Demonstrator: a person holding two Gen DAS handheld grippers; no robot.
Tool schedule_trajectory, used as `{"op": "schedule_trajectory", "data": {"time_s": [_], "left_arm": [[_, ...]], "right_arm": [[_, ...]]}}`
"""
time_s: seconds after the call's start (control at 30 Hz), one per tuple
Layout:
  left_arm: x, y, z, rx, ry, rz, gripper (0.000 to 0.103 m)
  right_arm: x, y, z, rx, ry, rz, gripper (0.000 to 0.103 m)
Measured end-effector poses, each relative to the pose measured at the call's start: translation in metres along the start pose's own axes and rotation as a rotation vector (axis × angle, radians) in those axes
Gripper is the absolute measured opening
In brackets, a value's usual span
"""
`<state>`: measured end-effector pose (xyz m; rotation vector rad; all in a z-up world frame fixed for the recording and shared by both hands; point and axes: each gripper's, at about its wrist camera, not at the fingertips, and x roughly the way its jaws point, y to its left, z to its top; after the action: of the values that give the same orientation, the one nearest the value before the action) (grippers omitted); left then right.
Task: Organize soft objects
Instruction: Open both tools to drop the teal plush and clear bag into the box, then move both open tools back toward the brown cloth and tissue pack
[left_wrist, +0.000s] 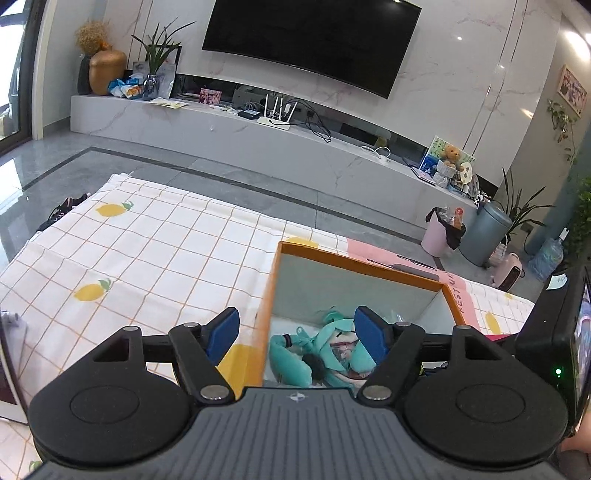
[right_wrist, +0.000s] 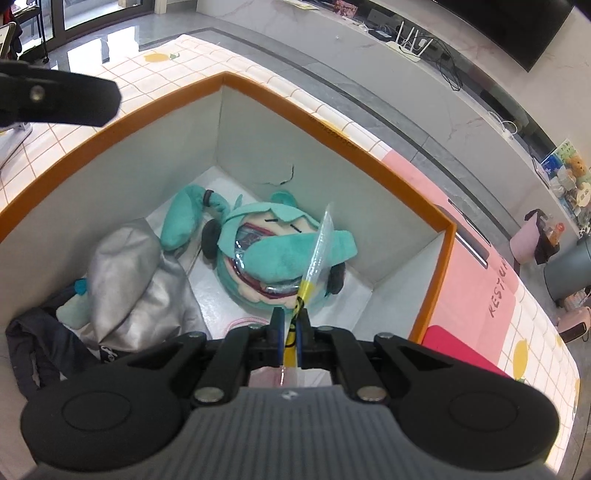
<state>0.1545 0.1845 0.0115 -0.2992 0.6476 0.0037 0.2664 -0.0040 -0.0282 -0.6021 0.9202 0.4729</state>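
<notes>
An orange-rimmed cardboard box (right_wrist: 448, 236) stands on the lemon-print cloth. Inside lies a teal plush doll (right_wrist: 280, 251) on its back, beside a silver padded garment (right_wrist: 129, 280) and dark fabric (right_wrist: 33, 354). My right gripper (right_wrist: 290, 325) is shut on a clear plastic packet with a yellow band (right_wrist: 317, 254), held above the doll over the box. My left gripper (left_wrist: 297, 332) is open and empty, hovering over the box's near left wall (left_wrist: 264, 332); the doll (left_wrist: 325, 350) shows between its fingers.
The checked lemon-print cloth (left_wrist: 147, 251) covers the table left of the box, with a pink printed patch (right_wrist: 491, 284) to its right. Beyond lie grey floor, a marble TV bench (left_wrist: 258, 140) and two bins (left_wrist: 484, 232).
</notes>
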Motion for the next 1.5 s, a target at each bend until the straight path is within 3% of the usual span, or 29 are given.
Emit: {"op": "schedule_trajectory", "data": {"time_s": [0.13,0.2,0.33,0.4,0.43,0.73,0.9,1.1,1.2,1.27,1.4,1.5], "left_arm": [[-0.004,0.001,0.004,0.005,-0.004,0.008,0.084],[-0.007,-0.003,0.005,0.038,-0.017,0.024,0.084],[-0.014,-0.013,0.004,0.123,-0.042,0.048,0.084],[-0.016,-0.018,0.004,0.144,-0.043,0.081,0.084],[-0.017,-0.02,0.004,0.143,-0.048,0.102,0.084],[-0.03,-0.034,0.008,0.167,-0.084,0.198,0.086],[-0.04,-0.037,0.016,0.14,-0.081,0.21,0.086],[-0.058,-0.034,0.03,0.057,-0.072,0.209,0.086],[-0.074,-0.045,0.035,0.151,-0.122,0.191,0.086],[-0.08,-0.051,0.042,0.142,-0.123,0.207,0.084],[-0.093,-0.055,0.055,0.024,-0.099,0.118,0.079],[-0.101,-0.074,0.061,0.052,-0.131,0.117,0.079]], "right_arm": [[0.001,0.003,0.002,0.018,0.051,-0.026,0.011],[-0.001,0.003,0.002,0.013,0.044,-0.03,0.041],[-0.013,0.003,-0.001,-0.013,-0.009,-0.021,0.065],[-0.025,0.006,-0.002,-0.035,-0.07,-0.009,0.095],[-0.03,0.008,-0.003,-0.046,-0.098,-0.01,0.097],[-0.061,0.036,0.002,-0.177,-0.124,-0.041,0.1],[-0.082,0.04,0.004,-0.169,-0.147,-0.021,0.1],[-0.109,0.02,0.009,-0.042,-0.159,0.012,0.1],[-0.125,0.0,0.01,0.07,-0.151,0.042,0.1],[-0.137,-0.012,0.007,0.129,-0.157,0.05,0.1],[-0.163,-0.037,-0.004,0.209,-0.189,0.03,0.1],[-0.18,-0.059,-0.016,0.266,-0.199,0.008,0.1]]}}
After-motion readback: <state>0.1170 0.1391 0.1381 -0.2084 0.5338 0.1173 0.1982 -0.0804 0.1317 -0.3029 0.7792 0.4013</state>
